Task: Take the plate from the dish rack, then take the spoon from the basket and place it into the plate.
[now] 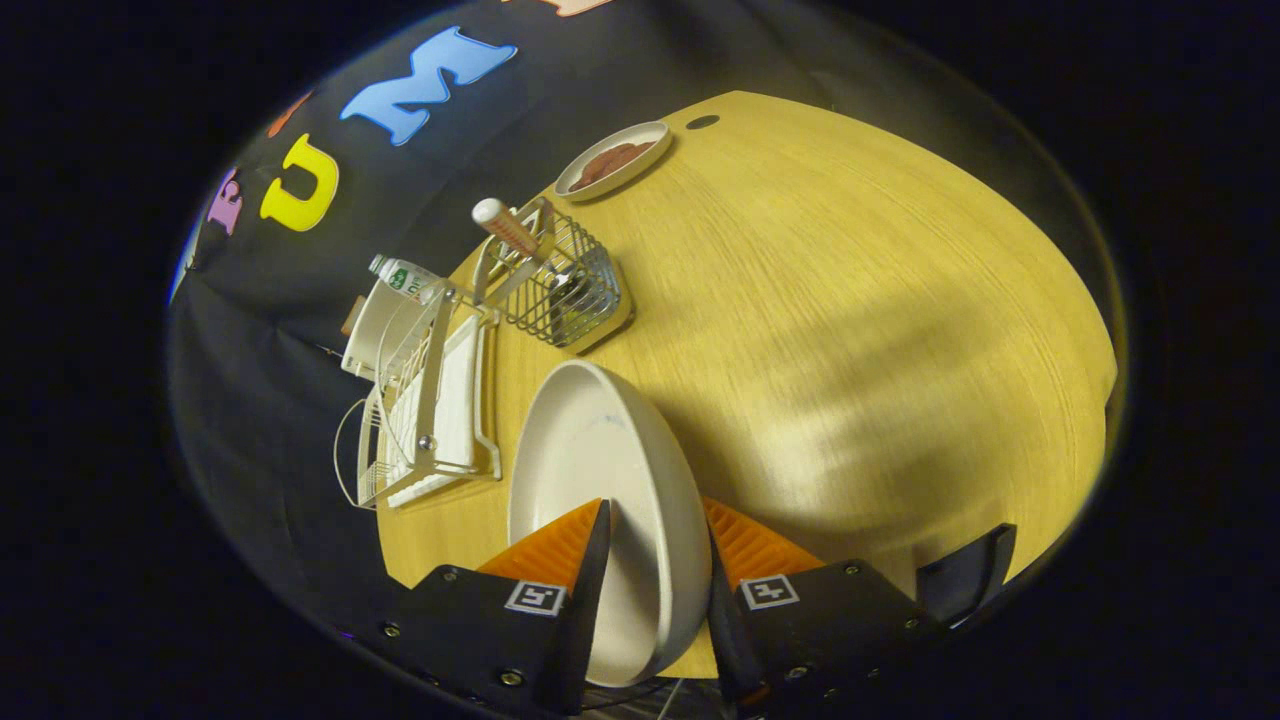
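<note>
A white plate (600, 450) is held on edge between my two fingers, its hollow side facing the dish rack. My gripper (655, 530) is shut on the plate's rim, above the wooden table (850, 330). Beyond and beside the plate stands the white wire dish rack (425, 400). Further on is a wire basket (565, 285) on a wooden base. A spoon (515, 232) with a pale, patterned handle leans out of the basket, handle up.
A small oval dish (612, 160) with brown food sits at the table's far end, near a dark cable hole (702, 122). A plastic bottle (405, 277) lies behind the rack. Open wood stretches beyond the fingers, away from the rack.
</note>
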`<act>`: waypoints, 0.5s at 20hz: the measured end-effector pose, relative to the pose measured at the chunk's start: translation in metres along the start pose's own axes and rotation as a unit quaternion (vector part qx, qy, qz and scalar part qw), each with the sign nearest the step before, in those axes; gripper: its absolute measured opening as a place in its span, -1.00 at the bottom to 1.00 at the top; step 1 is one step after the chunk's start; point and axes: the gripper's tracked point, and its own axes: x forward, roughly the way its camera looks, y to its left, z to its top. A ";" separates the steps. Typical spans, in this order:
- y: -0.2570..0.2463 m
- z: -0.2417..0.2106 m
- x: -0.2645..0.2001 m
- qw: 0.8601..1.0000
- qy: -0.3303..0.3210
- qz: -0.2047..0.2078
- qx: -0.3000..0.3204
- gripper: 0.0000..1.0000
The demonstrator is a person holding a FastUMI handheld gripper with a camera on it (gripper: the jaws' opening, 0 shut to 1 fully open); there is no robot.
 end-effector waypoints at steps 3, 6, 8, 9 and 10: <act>-0.023 0.022 -0.017 0.996 -0.050 -0.050 -0.050 0.13; -0.009 0.062 -0.052 0.983 -0.143 -0.053 -0.103 0.13; 0.009 0.095 -0.077 0.964 -0.217 -0.051 -0.146 0.14; 0.020 0.109 -0.091 0.953 -0.251 -0.044 -0.167 0.13; 0.034 0.122 -0.102 0.942 -0.277 -0.035 -0.186 0.14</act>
